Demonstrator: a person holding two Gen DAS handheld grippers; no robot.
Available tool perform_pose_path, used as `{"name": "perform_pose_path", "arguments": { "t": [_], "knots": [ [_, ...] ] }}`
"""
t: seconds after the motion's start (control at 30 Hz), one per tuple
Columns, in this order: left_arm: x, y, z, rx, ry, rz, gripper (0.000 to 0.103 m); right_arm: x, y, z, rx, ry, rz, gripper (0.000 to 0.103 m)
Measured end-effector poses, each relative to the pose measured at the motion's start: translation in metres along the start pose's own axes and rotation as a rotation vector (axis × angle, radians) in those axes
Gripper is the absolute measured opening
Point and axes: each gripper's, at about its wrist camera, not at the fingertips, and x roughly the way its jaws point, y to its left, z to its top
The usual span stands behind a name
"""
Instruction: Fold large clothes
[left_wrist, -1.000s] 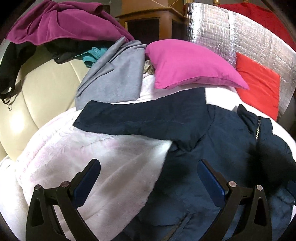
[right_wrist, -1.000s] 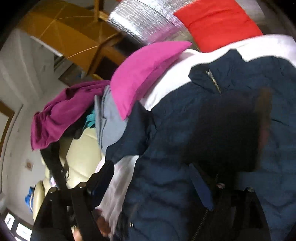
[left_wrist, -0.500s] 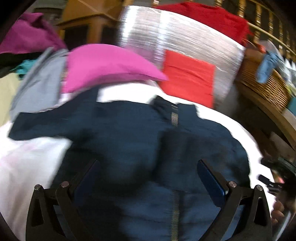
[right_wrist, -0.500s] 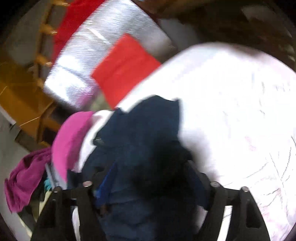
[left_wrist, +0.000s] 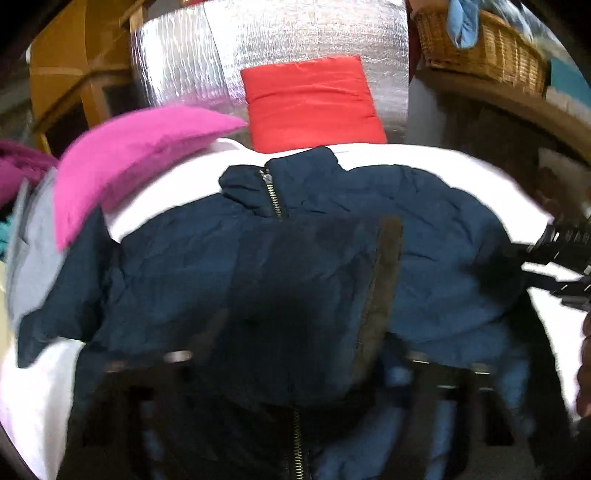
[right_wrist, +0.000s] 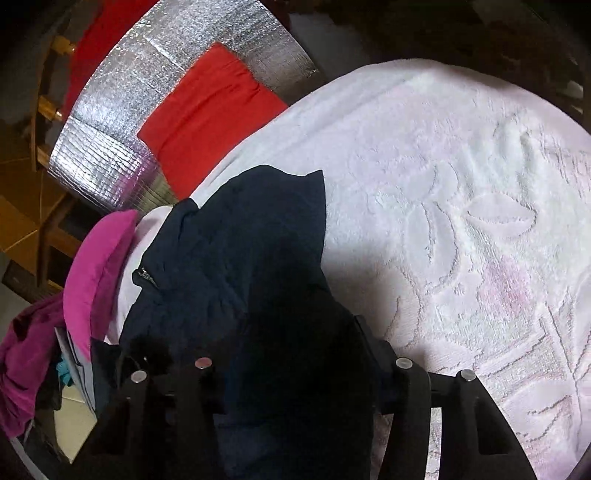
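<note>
A navy zip-up jacket (left_wrist: 177, 269) lies spread on a white embossed blanket (left_wrist: 424, 155), collar and zipper toward the far side. Its dark hood (left_wrist: 303, 295) lies over its chest. My left gripper (left_wrist: 295, 369) hovers low over the hood, blurred, jaws wide apart. My right gripper (right_wrist: 291, 354) sits over the jacket's right side (right_wrist: 236, 251), dark fabric filling the gap between its fingers; I cannot tell if it grips. It shows at the right edge of the left wrist view (left_wrist: 565, 251).
A magenta pillow (left_wrist: 129, 151) and a red cushion (left_wrist: 314, 103) lie at the far side against a silver foil panel (left_wrist: 258, 48). A wicker basket (left_wrist: 487, 48) stands at the back right. Grey and purple clothes (right_wrist: 22, 365) are piled at the left.
My left gripper swung right from the sleeve side and now sits lower, centred over the hood. My right gripper turned from over the chest toward the jacket's right edge and the bare blanket.
</note>
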Motion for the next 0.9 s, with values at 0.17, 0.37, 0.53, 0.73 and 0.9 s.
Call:
{"name": "perform_pose_path", "arguments": {
  "t": [0.17,0.37,0.53,0.73,0.9],
  "knots": [
    [-0.038,0.052,0.022,-0.084,-0.115,0.063,0.044,-0.004,0.004,-0.005,-0.003,0.0,0.0,0.056],
    [-0.082,0.138,0.029,-0.248,-0.196,0.194,0.066,-0.018,0.014,-0.007,-0.024,-0.036,-0.037,0.057],
    [-0.08,0.18,0.017,-0.336,-0.159,0.235,0.073,-0.045,0.044,-0.014,-0.141,-0.191,-0.058,0.057],
    [-0.062,0.223,-0.005,-0.432,-0.035,0.264,0.073,-0.03,0.085,-0.036,-0.313,-0.134,0.008,0.057],
    [-0.057,0.275,-0.029,-0.607,0.019,0.265,0.073,0.027,0.076,-0.045,-0.257,0.103,-0.039,0.053]
  ]
}}
